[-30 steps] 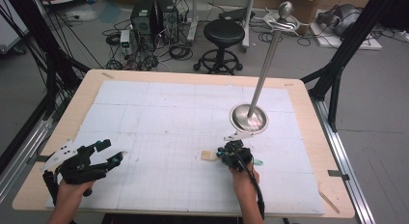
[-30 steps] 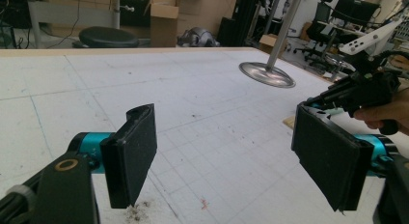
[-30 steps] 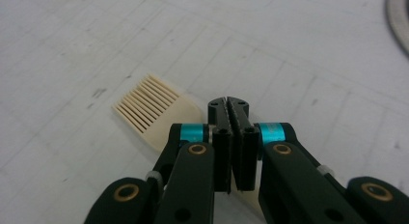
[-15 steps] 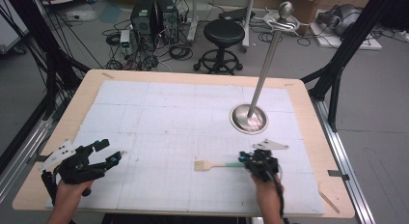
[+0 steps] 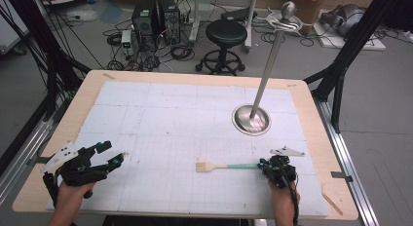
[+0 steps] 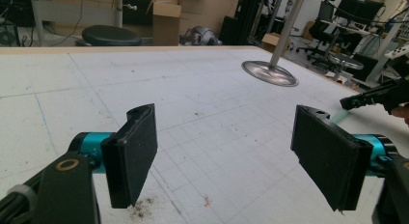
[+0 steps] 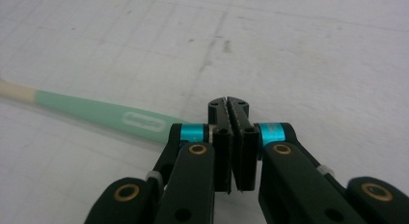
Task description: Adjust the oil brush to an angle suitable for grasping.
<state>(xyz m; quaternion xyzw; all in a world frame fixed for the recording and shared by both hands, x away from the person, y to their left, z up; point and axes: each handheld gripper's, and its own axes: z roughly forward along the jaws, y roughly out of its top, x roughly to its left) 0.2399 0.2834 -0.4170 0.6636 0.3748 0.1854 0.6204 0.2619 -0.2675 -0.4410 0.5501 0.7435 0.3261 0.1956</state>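
My right gripper (image 5: 269, 164) is clamped on the mint-green handle of the wooden-headed brush (image 5: 221, 166), which lies flat on the white gridded table (image 5: 170, 119). Lifting remains, I judge. My left gripper (image 5: 117, 155) idles, jaws apart.

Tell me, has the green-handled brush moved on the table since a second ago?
Yes. The brush has shifted right along the near part of the table, its handle end now below and right of the round metal base, at the right gripper.
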